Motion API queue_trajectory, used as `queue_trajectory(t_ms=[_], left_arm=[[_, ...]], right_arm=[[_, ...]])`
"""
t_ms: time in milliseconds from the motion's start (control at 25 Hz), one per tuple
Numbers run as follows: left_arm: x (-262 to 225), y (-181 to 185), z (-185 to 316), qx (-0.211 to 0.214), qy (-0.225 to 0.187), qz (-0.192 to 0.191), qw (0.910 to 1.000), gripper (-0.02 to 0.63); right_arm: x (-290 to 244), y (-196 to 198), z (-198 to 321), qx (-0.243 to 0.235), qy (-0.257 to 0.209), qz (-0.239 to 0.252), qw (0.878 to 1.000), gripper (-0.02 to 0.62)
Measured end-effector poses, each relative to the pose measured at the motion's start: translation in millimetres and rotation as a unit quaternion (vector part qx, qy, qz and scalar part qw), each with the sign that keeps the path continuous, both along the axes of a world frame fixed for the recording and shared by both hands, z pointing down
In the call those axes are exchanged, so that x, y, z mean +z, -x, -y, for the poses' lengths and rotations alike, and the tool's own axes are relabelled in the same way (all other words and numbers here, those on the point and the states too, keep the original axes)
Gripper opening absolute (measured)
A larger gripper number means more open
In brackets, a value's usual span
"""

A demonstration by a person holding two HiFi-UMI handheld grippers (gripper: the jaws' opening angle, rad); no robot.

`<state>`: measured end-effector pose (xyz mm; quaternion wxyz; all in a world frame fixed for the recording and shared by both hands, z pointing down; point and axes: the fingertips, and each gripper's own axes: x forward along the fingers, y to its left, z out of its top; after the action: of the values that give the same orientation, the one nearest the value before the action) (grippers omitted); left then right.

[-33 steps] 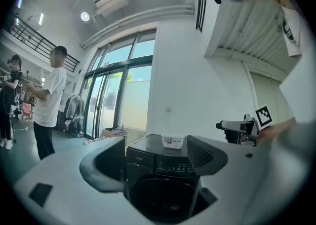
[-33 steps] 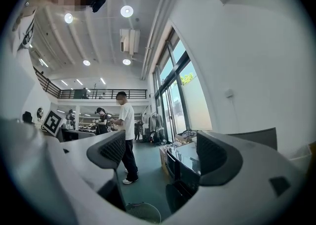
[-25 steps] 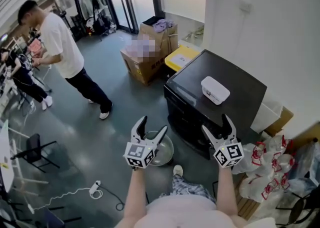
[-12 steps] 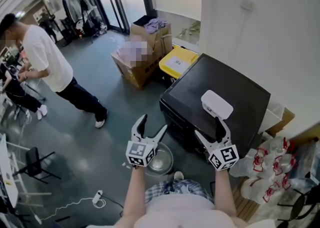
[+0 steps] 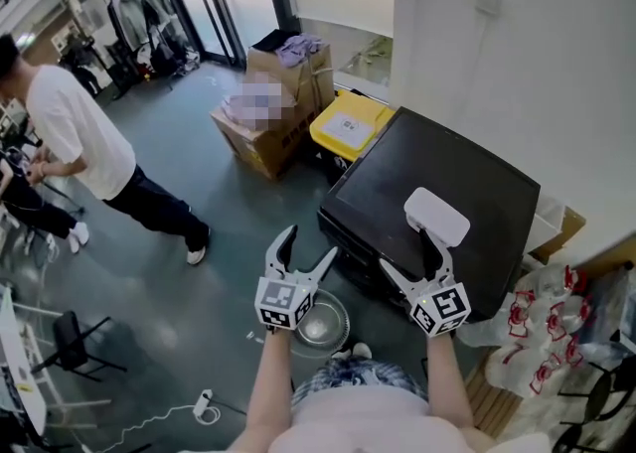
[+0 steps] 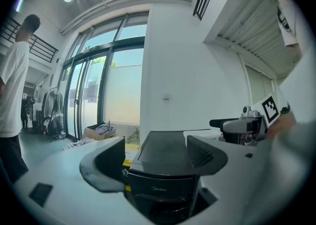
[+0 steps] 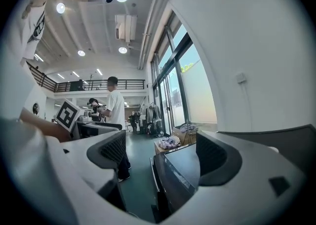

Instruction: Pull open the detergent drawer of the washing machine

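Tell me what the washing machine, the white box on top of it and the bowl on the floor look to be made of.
The washing machine has a smooth black top with a soft sheen, likely painted metal or plastic. The white box is matte with rounded corners, so probably plastic. The bowl is silvery grey and reflective, most likely metal.
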<state>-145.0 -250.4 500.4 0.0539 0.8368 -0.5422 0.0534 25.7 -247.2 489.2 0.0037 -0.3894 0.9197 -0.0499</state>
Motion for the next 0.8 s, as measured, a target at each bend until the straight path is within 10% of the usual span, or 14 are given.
queue_trajectory(t_ms=[400,800], left_arm=[[17.2,-0.1,40.0,0.097,0.050,0.091,0.9898,0.377],[74.9,-32.1,53.6,0.259,0.148,0.217,0.9294,0.377]], right_arm=[[18.4,38.9,17.8,-0.018,0.057,-0.076,0.995,0.443],[56.2,83.7,25.0,-0.118,0.148,-0.195,0.962,0.422]])
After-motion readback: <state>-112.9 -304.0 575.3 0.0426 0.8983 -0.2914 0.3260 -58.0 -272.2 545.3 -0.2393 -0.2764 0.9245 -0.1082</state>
